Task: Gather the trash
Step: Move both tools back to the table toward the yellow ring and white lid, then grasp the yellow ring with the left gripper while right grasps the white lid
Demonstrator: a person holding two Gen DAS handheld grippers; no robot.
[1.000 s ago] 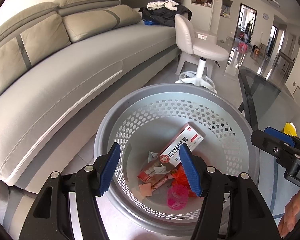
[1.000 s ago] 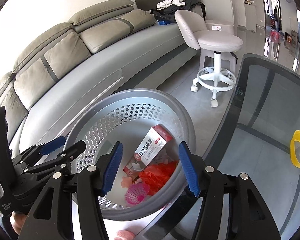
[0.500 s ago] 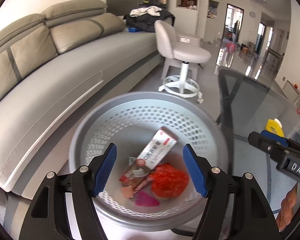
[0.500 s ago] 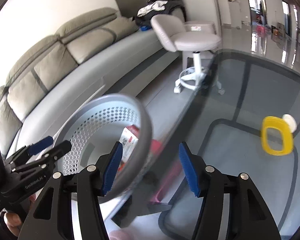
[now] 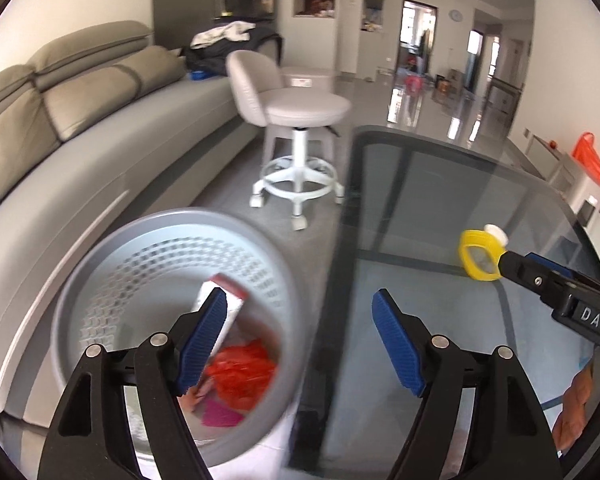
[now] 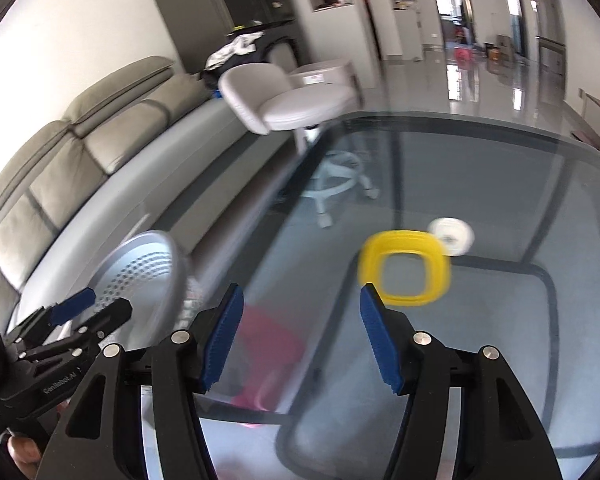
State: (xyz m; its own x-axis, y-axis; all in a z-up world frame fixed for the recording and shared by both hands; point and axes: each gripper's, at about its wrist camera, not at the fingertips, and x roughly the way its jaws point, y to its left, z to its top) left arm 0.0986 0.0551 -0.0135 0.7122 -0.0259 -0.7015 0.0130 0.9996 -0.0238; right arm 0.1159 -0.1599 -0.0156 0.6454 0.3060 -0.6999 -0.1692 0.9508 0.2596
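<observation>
A grey perforated trash basket [image 5: 100,264] stands on the floor left of a glass table [image 5: 440,208]. It holds a red-and-white box [image 5: 224,300], a crumpled red wrapper [image 5: 240,372] and a pink piece [image 5: 220,416]. My left gripper [image 5: 300,336] is open and empty over the basket's right rim and the table edge. My right gripper [image 6: 300,332] is open and empty above the table [image 6: 500,320], just short of a yellow square ring [image 6: 404,272] with a white cap [image 6: 452,236] beside it. The ring [image 5: 478,256] also shows in the left wrist view.
A grey sofa [image 5: 80,128] runs along the left wall. A white swivel stool [image 5: 300,112] stands on the floor behind the basket and the table's far corner. A pink object [image 6: 268,360] shows blurred through the glass below the table.
Both grippers have swung right, away from over the basket toward the glass table. The yellow ring now lies close in front of my right gripper. Both stay open.
</observation>
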